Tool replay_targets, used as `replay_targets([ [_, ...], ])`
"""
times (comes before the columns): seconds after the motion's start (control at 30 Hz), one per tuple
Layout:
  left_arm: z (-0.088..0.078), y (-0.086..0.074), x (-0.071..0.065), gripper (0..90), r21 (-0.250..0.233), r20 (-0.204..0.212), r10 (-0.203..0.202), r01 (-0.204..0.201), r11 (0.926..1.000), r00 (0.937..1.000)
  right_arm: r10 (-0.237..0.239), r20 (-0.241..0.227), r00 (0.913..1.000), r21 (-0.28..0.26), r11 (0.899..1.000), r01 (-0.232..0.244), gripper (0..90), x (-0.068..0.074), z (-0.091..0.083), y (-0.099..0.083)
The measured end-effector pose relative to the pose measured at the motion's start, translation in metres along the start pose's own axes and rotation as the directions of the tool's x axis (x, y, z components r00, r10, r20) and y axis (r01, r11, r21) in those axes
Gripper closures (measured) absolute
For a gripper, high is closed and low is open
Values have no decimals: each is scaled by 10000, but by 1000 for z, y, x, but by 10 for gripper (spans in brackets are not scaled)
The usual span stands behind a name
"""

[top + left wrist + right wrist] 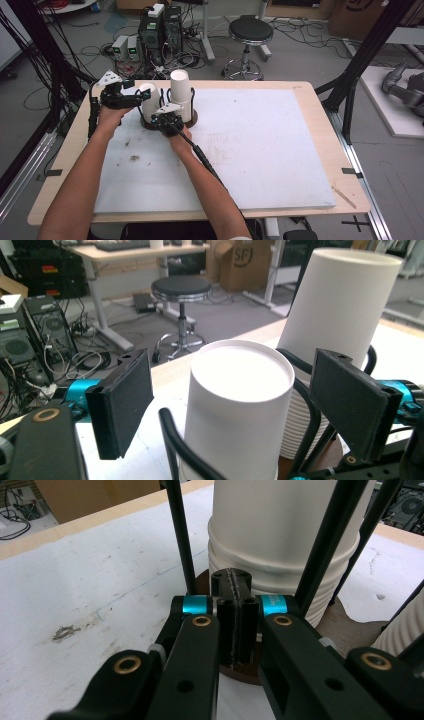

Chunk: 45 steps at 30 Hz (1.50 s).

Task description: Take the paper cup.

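White paper cups stand upside down in two stacks inside a black wire holder (192, 100) on a brown base at the table's (300, 150) far left. The shorter stack (237, 405) sits upright directly between the left gripper's (240, 405) spread jaws, pads clear of its walls. The right gripper (235, 630), jaws pressed together and empty, rests low against the base (240, 672) before the taller stack (280, 540).
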<state>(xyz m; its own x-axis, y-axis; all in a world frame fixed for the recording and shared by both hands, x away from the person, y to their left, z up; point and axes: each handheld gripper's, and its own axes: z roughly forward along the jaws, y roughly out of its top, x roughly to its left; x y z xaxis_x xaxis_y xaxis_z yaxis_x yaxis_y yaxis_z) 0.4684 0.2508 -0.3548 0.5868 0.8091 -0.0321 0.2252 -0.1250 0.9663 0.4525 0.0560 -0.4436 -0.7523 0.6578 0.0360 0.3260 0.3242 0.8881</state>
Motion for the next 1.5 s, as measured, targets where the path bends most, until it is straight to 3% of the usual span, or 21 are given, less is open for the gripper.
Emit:
replay_targets([
  [0.03,5,-3,-1,177,307,-98,0,3,9995,10000,17,-8,10000,0,10000,-17,900,0,0,0],
  [0.17,11,-6,-2,177,521,-185,-19,28,9986,9998,34,-18,10000,-1,10000,-34,900,0,0,0],
  [0.6,17,-9,-1,195,589,-187,-50,61,9982,9998,109,-67,9999,35,9999,-108,900,0,0,0],
  [0.73,17,-8,-1,269,403,67,-32,30,9992,10000,115,-67,9999,36,9999,-115,900,0,0,0],
  [0.77,16,-7,-2,329,352,75,103,-106,9993,9999,111,-72,9999,33,9999,-111,900,0,0,0],
  [1.1,14,4,-4,350,466,136,3,-9,9989,9999,86,-63,9999,7,10000,-86,900,-1,0,0],
  [1.5,-5,25,-4,354,-397,-39,-170,168,9991,9998,147,-125,9998,-20,9999,-147,900,-1,0,0],
])
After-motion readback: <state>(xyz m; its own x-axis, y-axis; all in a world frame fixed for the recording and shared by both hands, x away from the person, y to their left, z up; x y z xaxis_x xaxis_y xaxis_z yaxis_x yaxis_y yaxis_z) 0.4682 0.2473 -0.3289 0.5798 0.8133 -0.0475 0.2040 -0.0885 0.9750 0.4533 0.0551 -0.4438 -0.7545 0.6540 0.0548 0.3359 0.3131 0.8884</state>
